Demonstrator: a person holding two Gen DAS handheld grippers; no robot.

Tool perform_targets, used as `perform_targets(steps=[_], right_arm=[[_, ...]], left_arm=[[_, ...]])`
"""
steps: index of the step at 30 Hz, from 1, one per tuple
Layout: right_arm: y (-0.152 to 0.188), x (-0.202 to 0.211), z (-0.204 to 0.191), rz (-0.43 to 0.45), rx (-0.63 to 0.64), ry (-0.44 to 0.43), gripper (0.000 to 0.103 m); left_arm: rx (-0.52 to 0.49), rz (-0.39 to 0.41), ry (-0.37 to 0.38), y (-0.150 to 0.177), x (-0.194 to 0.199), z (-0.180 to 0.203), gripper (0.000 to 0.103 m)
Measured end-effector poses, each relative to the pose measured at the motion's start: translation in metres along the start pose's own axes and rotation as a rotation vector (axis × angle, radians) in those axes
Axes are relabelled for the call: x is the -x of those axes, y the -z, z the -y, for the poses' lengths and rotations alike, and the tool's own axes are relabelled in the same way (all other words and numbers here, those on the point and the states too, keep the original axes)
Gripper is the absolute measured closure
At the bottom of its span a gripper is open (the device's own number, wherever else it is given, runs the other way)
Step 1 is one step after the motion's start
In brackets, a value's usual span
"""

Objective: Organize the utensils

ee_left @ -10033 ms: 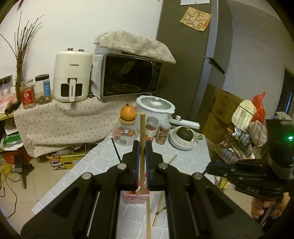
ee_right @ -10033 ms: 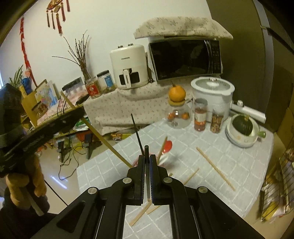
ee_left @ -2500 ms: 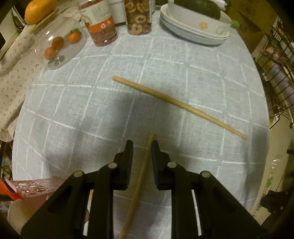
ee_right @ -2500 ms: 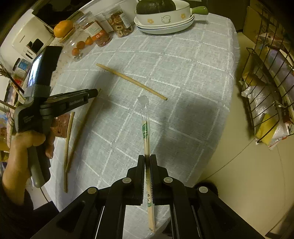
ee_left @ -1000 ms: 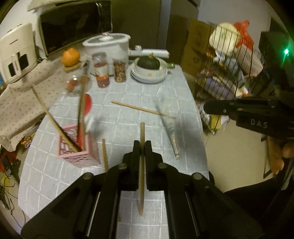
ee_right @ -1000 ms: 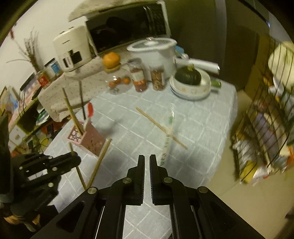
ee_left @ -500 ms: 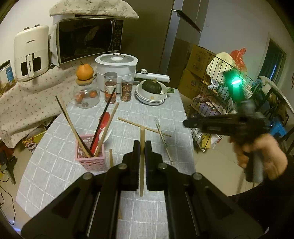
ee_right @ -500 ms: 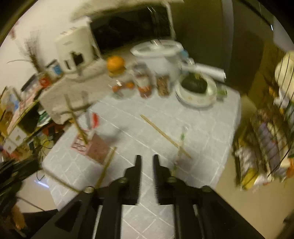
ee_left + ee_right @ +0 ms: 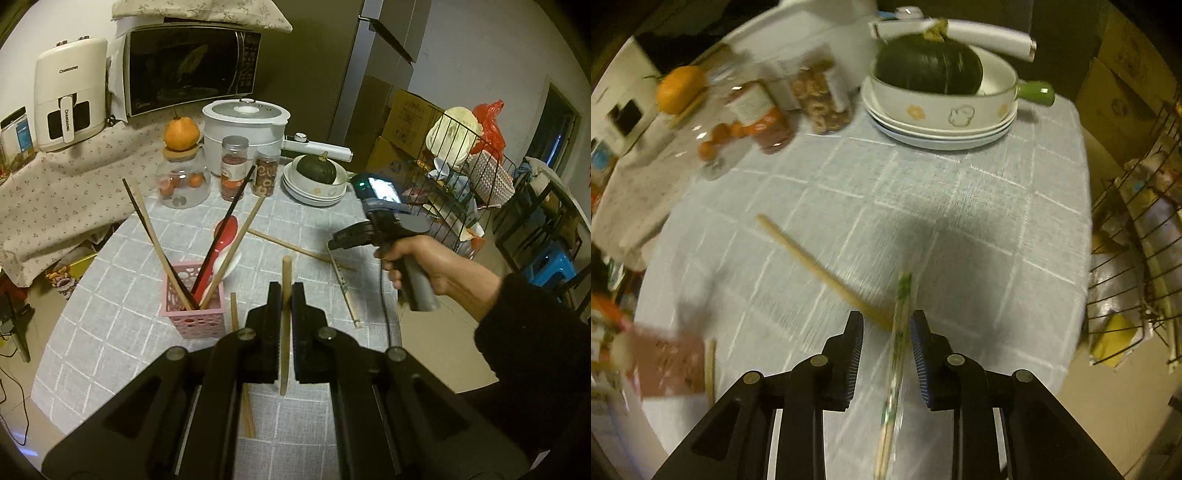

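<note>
My left gripper (image 9: 284, 291) is shut on a wooden chopstick (image 9: 285, 273), held above the table near the pink basket (image 9: 194, 312), which holds several chopsticks and a red spoon (image 9: 221, 236). My right gripper (image 9: 886, 325) is open low over the table, its jaws on either side of the plastic-wrapped chopsticks (image 9: 899, 325); it also shows in the left wrist view (image 9: 334, 242). A bare wooden chopstick (image 9: 820, 269) lies on the cloth just ahead. Another chopstick (image 9: 233, 314) lies beside the basket.
At the table's far side stand a bowl with a green squash (image 9: 929, 70) on plates, spice jars (image 9: 759, 114), a glass jar with an orange (image 9: 181, 134) and a white cooker (image 9: 243, 129). A wire rack (image 9: 1137, 258) stands off the table's right edge.
My right gripper has dropped toward the table and opened around the wrapped chopsticks. My left gripper still holds its chopstick near the basket.
</note>
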State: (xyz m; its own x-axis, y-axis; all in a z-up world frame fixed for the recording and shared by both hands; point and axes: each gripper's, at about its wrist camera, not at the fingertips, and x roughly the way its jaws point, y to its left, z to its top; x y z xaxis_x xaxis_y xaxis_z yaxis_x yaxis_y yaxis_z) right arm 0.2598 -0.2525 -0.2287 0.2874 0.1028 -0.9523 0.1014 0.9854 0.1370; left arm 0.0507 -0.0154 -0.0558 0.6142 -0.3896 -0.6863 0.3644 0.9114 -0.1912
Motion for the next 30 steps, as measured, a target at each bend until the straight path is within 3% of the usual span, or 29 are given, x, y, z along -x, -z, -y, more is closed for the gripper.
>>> perform_targets(steps=[6,8,9,11,13,30], right_arm=[[-0.005,-0.031,0.007,-0.035,-0.028,0.03,0.076],[-0.003,-0.033,0.009,-0.008,-0.035,0.025,0.078],[-0.001,-0.035,0.008,-0.004,-0.024,0.02,0.079],[0.002,-0.034,0.006,0.01,0.0,0.042,0.093],[0.009,-0.025,0.004,0.029,-0.009,0.035,0.094],[0.093,0.158,-0.035,0.401,0.079,-0.137,0.098]], left_arm=[[0.002,-0.005,-0.002,0.001,0.001,-0.003,0.097],[0.009,-0.009,-0.001,0.001,0.001,-0.004,0.097],[0.013,-0.01,0.001,0.001,0.0,-0.005,0.097],[0.027,-0.009,0.004,0.001,0.0,-0.007,0.097],[0.037,-0.004,0.001,0.001,0.001,-0.01,0.097],[0.06,0.1,0.004,-0.003,0.032,-0.014,0.097]])
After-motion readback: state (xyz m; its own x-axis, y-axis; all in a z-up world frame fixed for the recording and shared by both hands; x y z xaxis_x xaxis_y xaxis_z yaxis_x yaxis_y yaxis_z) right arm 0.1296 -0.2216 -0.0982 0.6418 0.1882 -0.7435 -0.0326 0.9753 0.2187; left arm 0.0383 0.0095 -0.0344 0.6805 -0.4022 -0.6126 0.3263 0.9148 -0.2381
